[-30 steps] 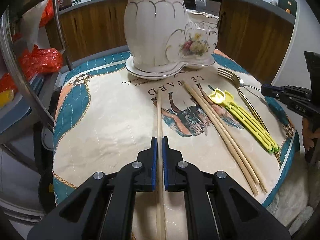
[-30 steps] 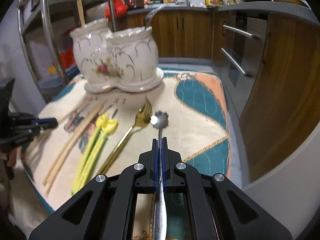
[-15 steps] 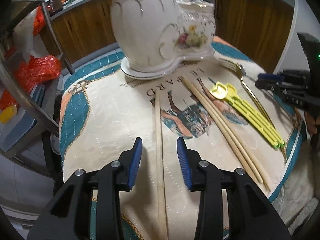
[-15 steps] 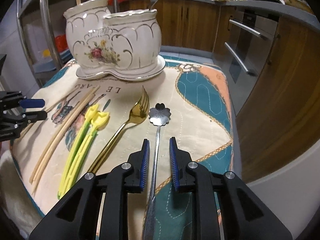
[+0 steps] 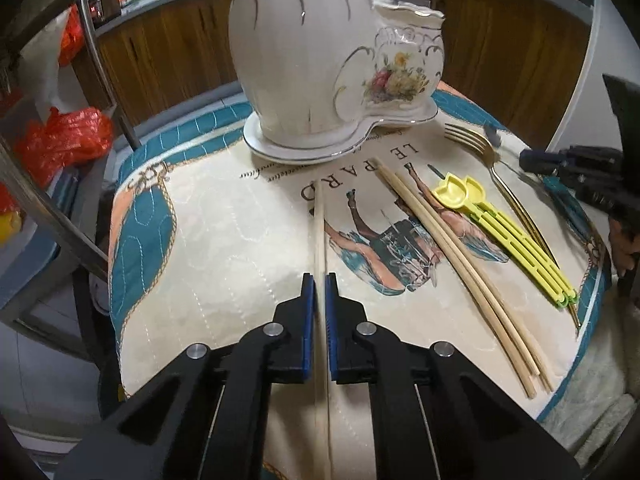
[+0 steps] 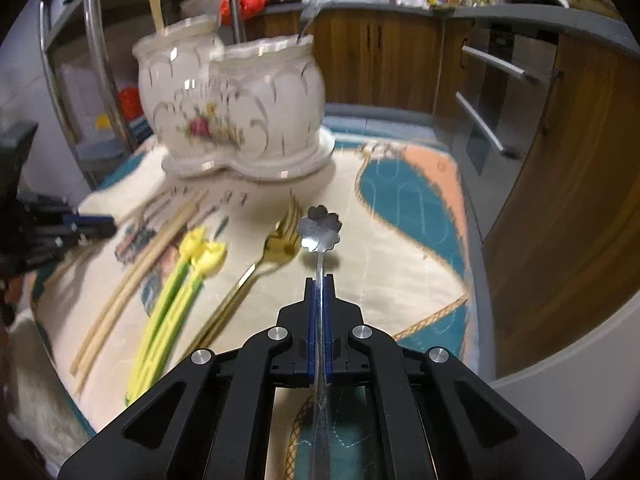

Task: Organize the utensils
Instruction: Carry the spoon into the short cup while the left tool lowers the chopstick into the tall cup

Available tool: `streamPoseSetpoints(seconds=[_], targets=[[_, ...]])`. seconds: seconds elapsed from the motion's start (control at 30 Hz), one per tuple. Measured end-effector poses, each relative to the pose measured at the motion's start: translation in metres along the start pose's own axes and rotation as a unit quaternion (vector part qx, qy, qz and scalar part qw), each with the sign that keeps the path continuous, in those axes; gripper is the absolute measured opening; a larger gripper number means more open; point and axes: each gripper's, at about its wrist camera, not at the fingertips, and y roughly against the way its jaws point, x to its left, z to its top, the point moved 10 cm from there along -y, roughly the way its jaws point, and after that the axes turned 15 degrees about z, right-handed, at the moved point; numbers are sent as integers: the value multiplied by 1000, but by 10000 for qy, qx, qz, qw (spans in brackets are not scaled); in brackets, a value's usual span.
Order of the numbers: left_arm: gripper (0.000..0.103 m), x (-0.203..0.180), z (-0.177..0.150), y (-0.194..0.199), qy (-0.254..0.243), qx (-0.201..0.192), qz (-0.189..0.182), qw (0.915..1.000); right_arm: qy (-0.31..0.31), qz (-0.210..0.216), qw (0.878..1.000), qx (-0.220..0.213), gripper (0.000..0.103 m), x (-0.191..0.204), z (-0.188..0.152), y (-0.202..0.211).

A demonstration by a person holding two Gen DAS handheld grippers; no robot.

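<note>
Pinching a lone chopstick (image 5: 320,224), the left gripper (image 5: 319,280) mirrors the right gripper (image 6: 319,282) clamping the flower spoon (image 6: 321,228); lift both level, then tip them into the ceramic holder (image 6: 236,112).

The big white holder (image 5: 320,60) is standing at the back, blocking the way. Bare cloth (image 5: 208,240) is lying open left of the single chopstick (image 5: 319,224).

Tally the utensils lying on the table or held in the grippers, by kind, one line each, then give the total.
Wooden chopsticks: 3, one single chopstick in the left gripper, a pair on the cloth
Yellow plastic training chopsticks: 1 set
Gold fork: 1
Silver flower-shaped spoon: 1, in the right gripper
Total: 6
</note>
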Motion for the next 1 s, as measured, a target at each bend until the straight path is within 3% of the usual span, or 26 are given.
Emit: streamPoseSetpoints(seconds=[0.17, 0.3, 0.4, 0.53, 0.7, 0.73, 0.83, 0.93, 1.0], targets=[[6, 10, 8, 22, 209, -666, 22, 9976, 58, 53, 9975, -697, 4, 2, 18, 26], [5, 26, 16, 45, 557, -1261, -59, 9904, 215, 42, 9916, -1272, 4, 7, 34, 46], [5, 40, 24, 63, 828, -1769, 8, 9807, 337, 39, 9838, -1763, 4, 15, 46, 62], [5, 64, 46, 89, 1395, -2418, 92, 9602, 422, -241, 9686, -2439, 4, 20, 67, 80], [2, 77, 78, 111, 1743, -2938, 84, 9398, 585, -484, 9445, -3197, 3, 28, 101, 102], [2, 76, 83, 110, 1732, -2901, 74, 9412, 602, -453, 9442, -3206, 3, 29, 108, 102], [2, 69, 89, 87, 1541, -2184, 83, 9636, 594, -394, 9510, -3010, 3, 30, 115, 92], [4, 54, 71, 55, 1151, -1359, 200, 9838, 661, -344, 9567, -2815, 3, 31, 107, 81], [4, 48, 57, 38, 873, -1089, 433, 9893, 642, -285, 9600, -2710, 3, 32, 102, 76]])
